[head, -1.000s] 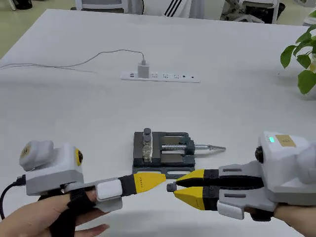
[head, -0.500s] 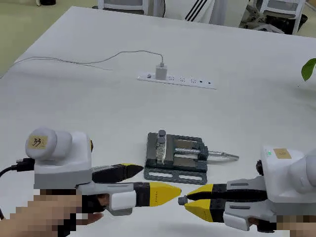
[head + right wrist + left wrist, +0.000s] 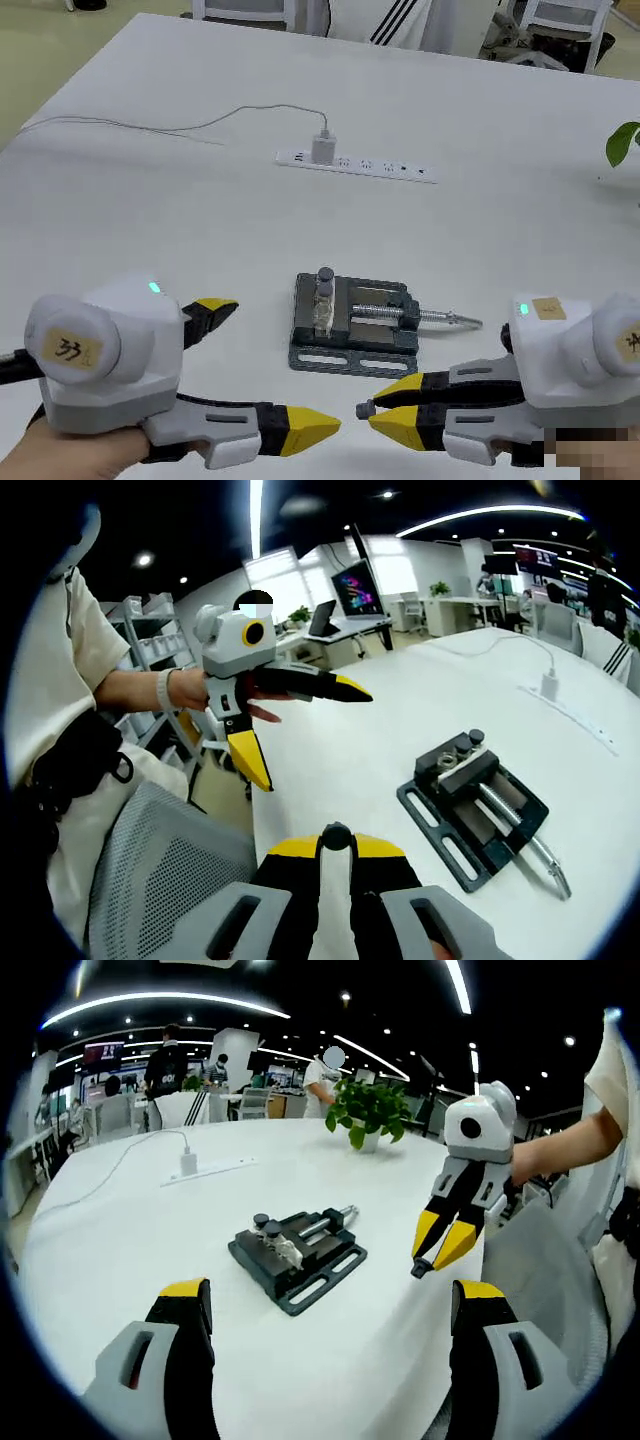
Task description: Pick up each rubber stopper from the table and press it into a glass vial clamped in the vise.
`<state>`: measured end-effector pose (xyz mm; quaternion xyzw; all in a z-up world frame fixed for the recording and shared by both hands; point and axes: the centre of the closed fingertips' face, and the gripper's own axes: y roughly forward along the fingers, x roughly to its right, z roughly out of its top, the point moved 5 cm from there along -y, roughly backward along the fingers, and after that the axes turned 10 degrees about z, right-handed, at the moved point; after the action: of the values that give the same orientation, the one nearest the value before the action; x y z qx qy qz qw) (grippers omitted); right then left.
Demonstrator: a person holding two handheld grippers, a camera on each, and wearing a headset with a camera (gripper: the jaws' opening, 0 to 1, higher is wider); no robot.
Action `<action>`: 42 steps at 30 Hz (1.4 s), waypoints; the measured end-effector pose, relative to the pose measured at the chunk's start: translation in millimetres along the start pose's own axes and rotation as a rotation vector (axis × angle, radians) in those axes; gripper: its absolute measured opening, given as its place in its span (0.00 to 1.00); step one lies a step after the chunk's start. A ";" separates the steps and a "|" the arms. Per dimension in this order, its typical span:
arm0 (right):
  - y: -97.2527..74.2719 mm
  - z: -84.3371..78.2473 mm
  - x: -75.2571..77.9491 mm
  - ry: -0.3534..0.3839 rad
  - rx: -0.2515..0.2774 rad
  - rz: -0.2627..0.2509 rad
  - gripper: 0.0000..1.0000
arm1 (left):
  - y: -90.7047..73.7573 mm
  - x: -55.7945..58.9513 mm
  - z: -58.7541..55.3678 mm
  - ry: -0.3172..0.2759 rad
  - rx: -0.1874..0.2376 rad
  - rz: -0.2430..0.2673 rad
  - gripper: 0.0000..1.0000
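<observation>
Ample bare table (image 3: 150, 200) rings vise (image 3: 352, 352); right gripper (image 3: 375, 411) seemingly pinches stopper (image 3: 335, 836).

A: Left gripper (image 3: 275, 365)?
B: Held low at the left, jaws spread wide apart.
A: Right gripper (image 3: 378, 408)?
B: Level, pointing left, jaws pinched on a rubber stopper (image 3: 364, 409) at their tips.

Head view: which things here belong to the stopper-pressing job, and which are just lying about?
Job in hand:
small dark grey rubber stopper, gripped in the right tongs
left tongs, open
black metal vise
clear glass vials clamped in it

Lying about:
white power strip
white charger plugged into it
grey cable
green plant leaves
</observation>
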<state>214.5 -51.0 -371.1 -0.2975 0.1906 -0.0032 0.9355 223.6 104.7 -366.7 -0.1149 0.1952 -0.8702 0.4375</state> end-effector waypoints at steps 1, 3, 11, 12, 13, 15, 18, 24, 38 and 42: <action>-1.2 -0.6 3.0 -0.001 -0.025 -0.022 0.05 | 0.0 -0.3 -1.9 0.014 -0.003 0.007 0.99; -1.2 4.9 4.4 -0.012 -0.021 -0.023 0.05 | 1.1 1.3 -6.9 -0.005 -0.012 0.006 0.99; -8.1 17.0 26.2 -0.024 -0.063 -0.068 0.04 | 0.1 1.4 -14.4 0.005 -0.012 0.031 0.99; -8.3 19.1 27.9 -0.035 -0.074 -0.069 0.04 | 0.0 1.3 -14.5 0.014 -0.013 0.034 0.99; -9.0 21.3 31.7 -0.052 -0.104 -0.079 0.05 | 0.0 1.2 -14.7 0.029 -0.016 0.034 0.99; -8.3 25.7 36.8 -0.085 -0.143 -0.085 0.05 | 0.4 0.6 -14.3 0.043 -0.017 0.038 0.99; -5.9 32.0 44.0 -0.117 -0.185 -0.081 0.05 | 0.5 0.7 -12.9 0.036 -0.013 0.035 0.99; 1.7 39.6 54.2 -0.241 -0.332 -0.051 0.04 | 2.0 3.4 -14.1 0.046 -0.025 0.024 0.96; 17.0 65.5 75.9 -0.413 -0.523 -0.012 0.04 | 4.7 6.0 -16.7 0.061 -0.021 0.029 0.97; 20.2 71.6 81.2 -0.433 -0.553 0.002 0.04 | 4.8 4.3 -15.5 0.069 -0.021 0.029 0.97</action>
<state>313.3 -4.4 -357.4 -0.5333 -0.0181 0.1129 0.8381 218.7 102.3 -382.6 -0.0863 0.2209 -0.8651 0.4420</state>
